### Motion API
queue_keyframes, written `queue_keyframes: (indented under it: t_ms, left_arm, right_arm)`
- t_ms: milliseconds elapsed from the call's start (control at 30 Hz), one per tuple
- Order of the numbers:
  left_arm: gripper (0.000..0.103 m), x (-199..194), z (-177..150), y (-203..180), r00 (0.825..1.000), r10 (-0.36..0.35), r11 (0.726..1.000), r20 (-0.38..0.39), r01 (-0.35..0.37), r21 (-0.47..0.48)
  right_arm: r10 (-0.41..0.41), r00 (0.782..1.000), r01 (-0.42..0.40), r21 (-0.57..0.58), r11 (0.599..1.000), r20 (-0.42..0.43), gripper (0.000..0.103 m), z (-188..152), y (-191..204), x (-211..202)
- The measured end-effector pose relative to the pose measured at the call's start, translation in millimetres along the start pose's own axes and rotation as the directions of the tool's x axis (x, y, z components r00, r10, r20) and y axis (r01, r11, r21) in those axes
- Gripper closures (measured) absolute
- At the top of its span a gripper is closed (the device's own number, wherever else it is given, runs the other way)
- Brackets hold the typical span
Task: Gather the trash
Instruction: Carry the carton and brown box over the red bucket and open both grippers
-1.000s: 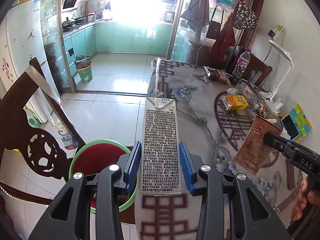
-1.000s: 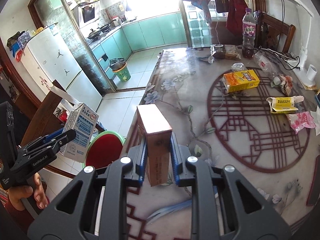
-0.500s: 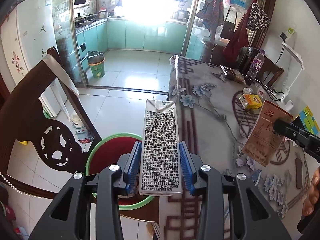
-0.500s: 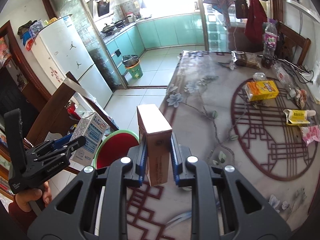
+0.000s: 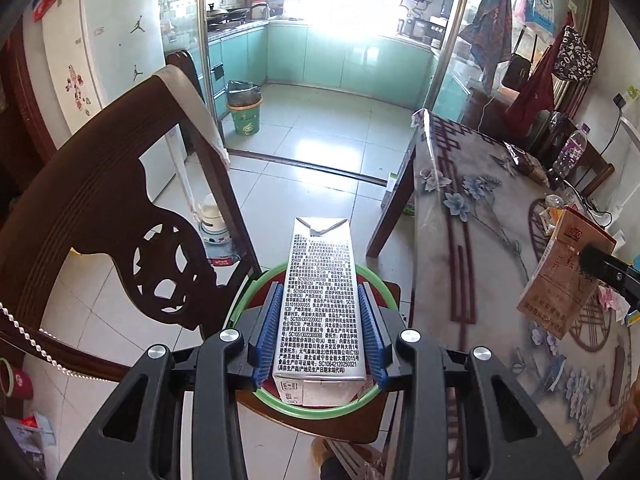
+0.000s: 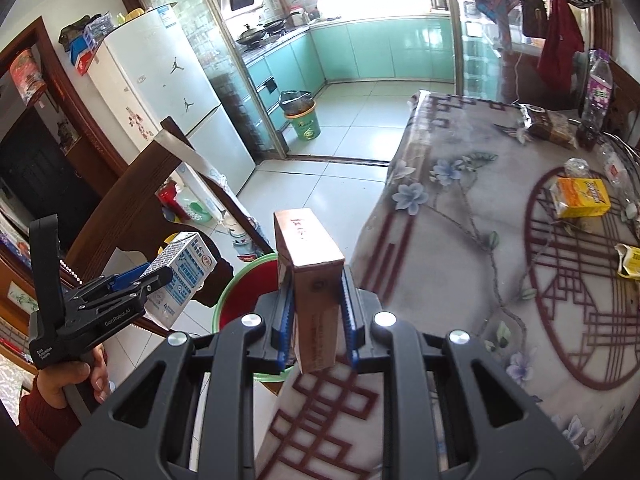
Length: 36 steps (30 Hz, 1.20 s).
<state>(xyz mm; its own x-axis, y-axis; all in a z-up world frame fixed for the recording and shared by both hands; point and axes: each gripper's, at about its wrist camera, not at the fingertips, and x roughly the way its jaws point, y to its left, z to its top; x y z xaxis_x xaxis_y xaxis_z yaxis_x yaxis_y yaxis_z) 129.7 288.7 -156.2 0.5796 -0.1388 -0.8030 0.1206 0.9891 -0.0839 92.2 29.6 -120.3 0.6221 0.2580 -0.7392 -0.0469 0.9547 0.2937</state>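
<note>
Carrying two bits of trash at once: the left gripper [image 5: 320,336] has its jaws clamped on a white printed milk carton [image 5: 320,300], hanging right over the green-rimmed red bin [image 5: 384,292] on the dark wooden chair [image 5: 100,216]. The right gripper [image 6: 316,320], jaws pinching a slim brown cardboard box [image 6: 310,276], sits at the near-left edge of the floral-cloth worktop [image 6: 460,248], bin just beyond. Looks like the drop-off step; next I'd release the carton, then bring the box over the bin.

Two grippers [image 5: 320,332] [image 6: 316,320], one milk carton [image 5: 320,300], one brown box [image 6: 312,280], one green-rimmed bin [image 5: 312,404], two yellow packs [image 6: 580,198] [image 6: 630,260], one bottle [image 6: 598,92], one chair [image 5: 120,208].
</note>
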Motion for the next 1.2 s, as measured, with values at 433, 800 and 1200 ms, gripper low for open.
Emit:
queue_keyframes:
  t_ms: [433, 800, 1200]
  left_arm:
    - [0.068, 43.6, 2.8, 26.6, 0.997, -0.008, 0.999, -0.072, 0.005, -0.034]
    - [0.068, 63.8, 15.9, 24.7, 0.996, 0.002, 1.0, -0.094, -0.002, -0.006]
    - [0.068, 81.8, 22.8, 28.3, 0.991, -0.015, 0.999, -0.131, 0.011, -0.03]
  right_arm:
    - [0.077, 0.995, -0.077, -0.006, 0.997, -0.056, 0.082, 13.6, 36.0, 42.8]
    - [0.079, 0.993, -0.082, -0.031, 0.996, -0.093, 0.082, 20.0, 47.0, 63.5]
    - [0.093, 0.986, -0.102, -0.059, 0.993, -0.136, 0.082, 20.4, 54.2, 75.6]
